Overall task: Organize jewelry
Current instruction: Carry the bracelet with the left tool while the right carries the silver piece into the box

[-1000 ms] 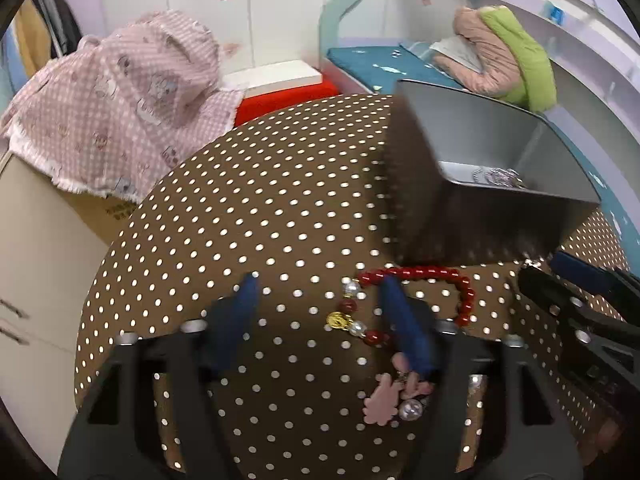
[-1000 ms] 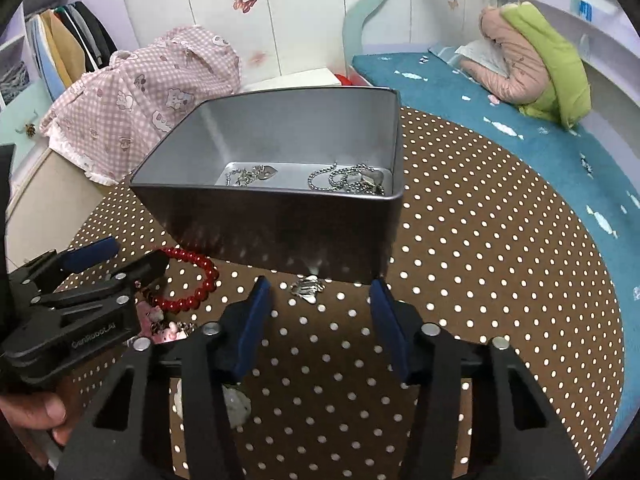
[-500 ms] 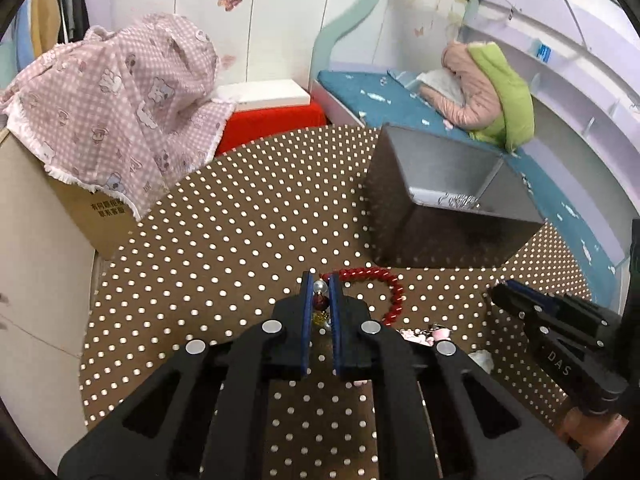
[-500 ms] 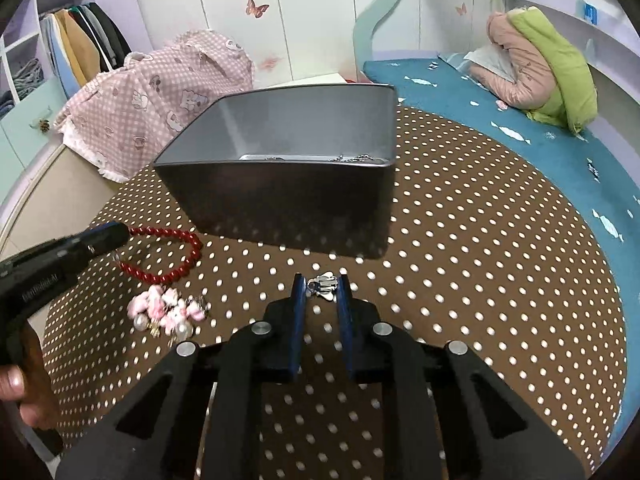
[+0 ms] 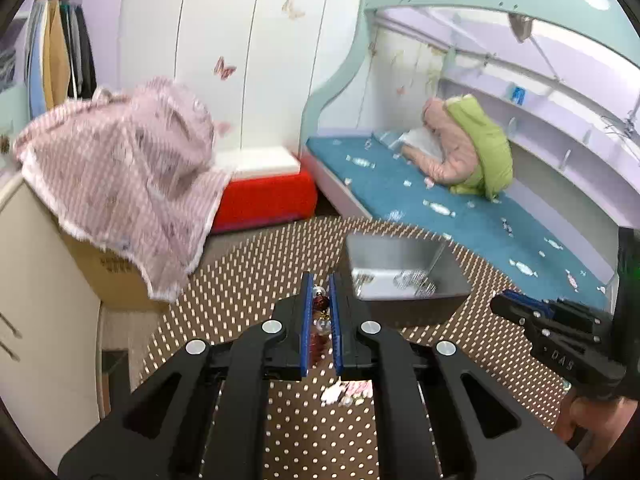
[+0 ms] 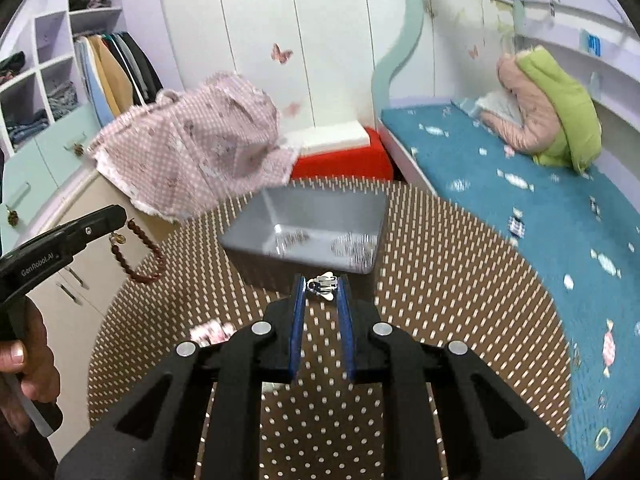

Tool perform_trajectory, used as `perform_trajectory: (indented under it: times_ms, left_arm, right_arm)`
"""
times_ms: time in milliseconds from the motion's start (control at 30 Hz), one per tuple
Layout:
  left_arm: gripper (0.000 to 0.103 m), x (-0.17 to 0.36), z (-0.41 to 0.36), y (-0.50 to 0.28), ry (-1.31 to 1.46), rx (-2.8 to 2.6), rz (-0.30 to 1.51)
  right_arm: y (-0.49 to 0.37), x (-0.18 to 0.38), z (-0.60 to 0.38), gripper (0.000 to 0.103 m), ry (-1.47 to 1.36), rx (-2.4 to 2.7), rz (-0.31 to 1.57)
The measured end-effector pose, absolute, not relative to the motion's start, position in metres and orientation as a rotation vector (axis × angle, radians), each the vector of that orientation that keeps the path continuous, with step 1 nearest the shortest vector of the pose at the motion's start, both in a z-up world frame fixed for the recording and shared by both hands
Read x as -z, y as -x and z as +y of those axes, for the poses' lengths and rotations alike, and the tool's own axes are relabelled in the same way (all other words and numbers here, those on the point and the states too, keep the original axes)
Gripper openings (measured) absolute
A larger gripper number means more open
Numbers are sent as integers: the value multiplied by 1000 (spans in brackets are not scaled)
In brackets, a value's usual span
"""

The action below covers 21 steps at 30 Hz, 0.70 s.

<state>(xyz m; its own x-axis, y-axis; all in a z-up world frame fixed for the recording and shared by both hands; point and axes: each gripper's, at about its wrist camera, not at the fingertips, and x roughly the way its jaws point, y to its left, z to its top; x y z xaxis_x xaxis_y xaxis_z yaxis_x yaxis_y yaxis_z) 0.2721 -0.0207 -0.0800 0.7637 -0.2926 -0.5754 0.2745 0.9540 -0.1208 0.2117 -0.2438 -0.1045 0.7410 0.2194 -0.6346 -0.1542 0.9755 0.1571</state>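
My left gripper [image 5: 319,280] is shut on a red bead bracelet [image 5: 319,304] and holds it above the table; in the right wrist view the bracelet [image 6: 141,254] hangs from that gripper [image 6: 116,216]. My right gripper [image 6: 322,278] is shut on a small silver clip earring [image 6: 323,285], lifted in front of the grey metal box [image 6: 310,226]. The box [image 5: 400,276] holds silver chains [image 6: 354,246]. A pink flower ornament [image 5: 346,392] lies on the dotted table [image 6: 440,280] and also shows in the right wrist view [image 6: 210,332].
The round brown polka-dot table stands by a blue bed [image 6: 520,184] with a pink and green bundle [image 6: 548,108]. A pink checked cloth [image 6: 192,152] covers a cabinet at the left. A red and white box [image 6: 340,152] sits behind the table.
Both grippers have lifted up from the table with their pieces held. The bracelet now hangs in the air and the earring is off the table. The box looks farther below.
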Motion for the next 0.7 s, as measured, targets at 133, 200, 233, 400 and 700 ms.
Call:
perform_trajectory:
  times_ms: [133,200,233,400,700]
  left_arm:
    - [8,52,-25,-269,29,348,575]
    - [8,37,-29,-268,37,373,550]
    - [8,30,-32,-268,32,378,534]
    - [9,5,-44,-273,30,411,492]
    - [9,-7,-68,-301,41,460,501]
  right_arm:
    - [-218,72,-247,14,-78,-219,637]
    - [-221,57,-248,14,-60,-215,603]
    - [-224,50,-249,14,-57,-217,587]
    - [-236,30,-254,14,-35,-223,549]
    - [-268,37,-251,15,-30,-245,598]
